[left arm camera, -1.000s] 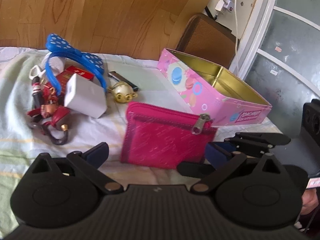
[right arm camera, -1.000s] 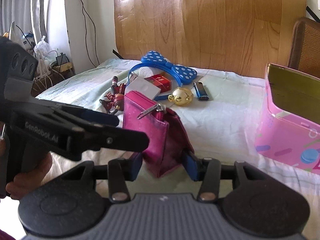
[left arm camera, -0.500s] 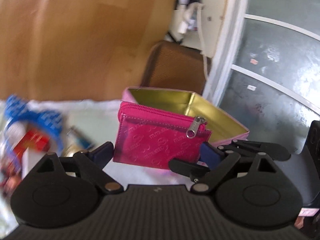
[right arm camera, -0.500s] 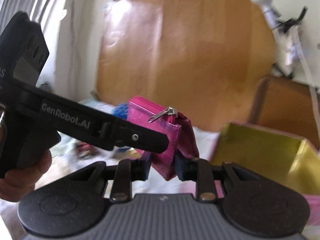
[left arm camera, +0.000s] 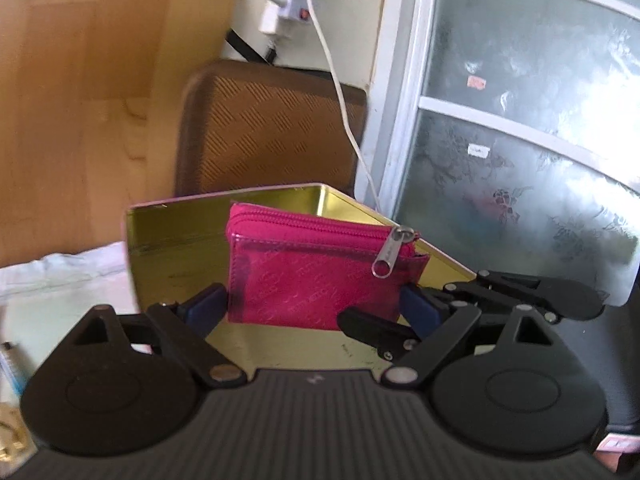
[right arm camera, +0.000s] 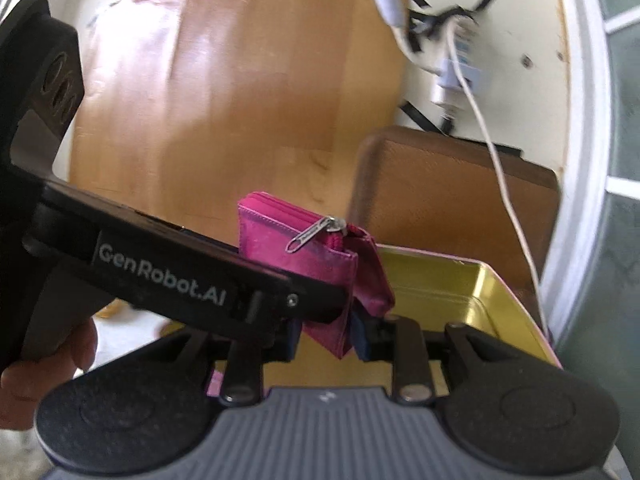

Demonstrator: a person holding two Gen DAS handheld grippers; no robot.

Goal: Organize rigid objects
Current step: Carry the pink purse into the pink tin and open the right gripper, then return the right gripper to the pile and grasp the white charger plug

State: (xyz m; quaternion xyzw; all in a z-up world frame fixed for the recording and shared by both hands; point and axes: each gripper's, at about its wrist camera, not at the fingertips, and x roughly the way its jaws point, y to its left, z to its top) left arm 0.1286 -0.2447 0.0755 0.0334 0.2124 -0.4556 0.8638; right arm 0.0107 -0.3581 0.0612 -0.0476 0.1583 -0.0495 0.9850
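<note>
A magenta zip wallet [left arm camera: 320,276] hangs in the air above the open pink tin with a gold inside [left arm camera: 176,248]. My left gripper [left arm camera: 312,308] is shut on the wallet's two ends. My right gripper [right arm camera: 326,330] is shut on the wallet's [right arm camera: 316,264] lower edge, pinching its thickness. The tin [right arm camera: 460,300] lies just below and behind the wallet in the right wrist view. The left gripper's body [right arm camera: 160,276] crosses the right wrist view from the left.
A brown woven chair back [left arm camera: 276,128] stands behind the tin. A white cable [left arm camera: 344,100] hangs over it from a wall plug. A frosted glass door [left arm camera: 520,160] is on the right. Pale bed cloth [left arm camera: 60,280] lies at left, with small items at the edge.
Both grippers have lifted the wallet off the bed and carried it right, over the open tin. The pile of small objects has slid out of view to the left.
</note>
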